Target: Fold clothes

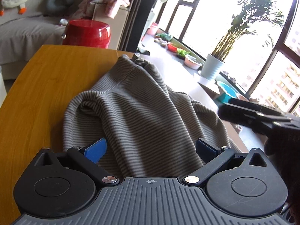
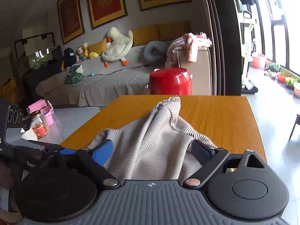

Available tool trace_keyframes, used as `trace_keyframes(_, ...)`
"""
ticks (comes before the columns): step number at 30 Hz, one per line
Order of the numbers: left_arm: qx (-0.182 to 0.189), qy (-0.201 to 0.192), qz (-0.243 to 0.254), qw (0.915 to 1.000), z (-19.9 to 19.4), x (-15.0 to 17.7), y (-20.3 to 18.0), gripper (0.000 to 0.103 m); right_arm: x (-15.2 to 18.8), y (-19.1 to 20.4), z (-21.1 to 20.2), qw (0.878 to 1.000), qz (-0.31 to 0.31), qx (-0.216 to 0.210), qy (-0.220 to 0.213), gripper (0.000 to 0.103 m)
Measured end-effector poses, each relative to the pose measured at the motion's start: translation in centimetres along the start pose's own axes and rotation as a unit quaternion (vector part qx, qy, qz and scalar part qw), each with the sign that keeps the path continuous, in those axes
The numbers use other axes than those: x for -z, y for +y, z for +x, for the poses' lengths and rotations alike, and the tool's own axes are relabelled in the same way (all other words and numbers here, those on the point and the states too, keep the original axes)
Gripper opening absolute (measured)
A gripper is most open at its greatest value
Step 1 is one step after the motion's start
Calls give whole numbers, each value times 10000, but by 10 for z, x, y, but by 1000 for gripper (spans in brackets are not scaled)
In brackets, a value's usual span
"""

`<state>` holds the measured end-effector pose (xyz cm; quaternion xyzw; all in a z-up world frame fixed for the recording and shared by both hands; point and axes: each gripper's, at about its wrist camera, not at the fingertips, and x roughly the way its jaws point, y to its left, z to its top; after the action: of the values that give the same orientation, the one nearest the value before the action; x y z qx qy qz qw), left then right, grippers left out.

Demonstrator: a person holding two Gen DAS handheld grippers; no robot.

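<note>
While the left wrist view looks down its own left tool [image 1: 150,150], the striped garment [image 1: 135,108] lies bunched on the wooden surface [image 1: 46,78], running between the blue pads, which stand apart with no visible squeeze; the right tool [image 1: 249,116] shows at the edge; from the right wrist view, the right tool [image 2: 151,151] also straddles cloth [image 2: 150,140], pads apart; judging by this, a lift for folding is underway; next, both need a firm pinch.

We see a grey sofa [image 2: 105,78], framed red pictures [image 2: 106,1], bright windows [image 1: 234,18], our wooden table [image 2: 215,116].
</note>
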<state>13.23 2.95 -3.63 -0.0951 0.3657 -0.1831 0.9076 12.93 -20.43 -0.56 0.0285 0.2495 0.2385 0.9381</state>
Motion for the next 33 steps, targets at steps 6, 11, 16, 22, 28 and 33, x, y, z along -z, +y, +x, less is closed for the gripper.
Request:
trace_keyframes(6,-196,1,-37,9998,17,-7,11,103,-21,-16,65,9983,431,103,377,55)
trace_keyframes(11,-158,16,-243,9996,27,-5,30,103,-8,-27,118,9890,1198,-232,830,50)
trace_keyframes(16,-160,-177,24,9997,25,6,27,103,7,-29,123,9874,1260,-325,896,49)
trace_keyframes(22,-148,-193,15,9997,17,14,24,103,19,-21,99,9899,1053,-274,905,46)
trace_keyframes(28,-92,-168,78,9998,7,25,19,103,26,-11,76,9921,796,-163,960,45)
trace_keyframes(33,51,-80,-98,9999,-1,24,26,103,23,-6,43,9947,538,38,876,44)
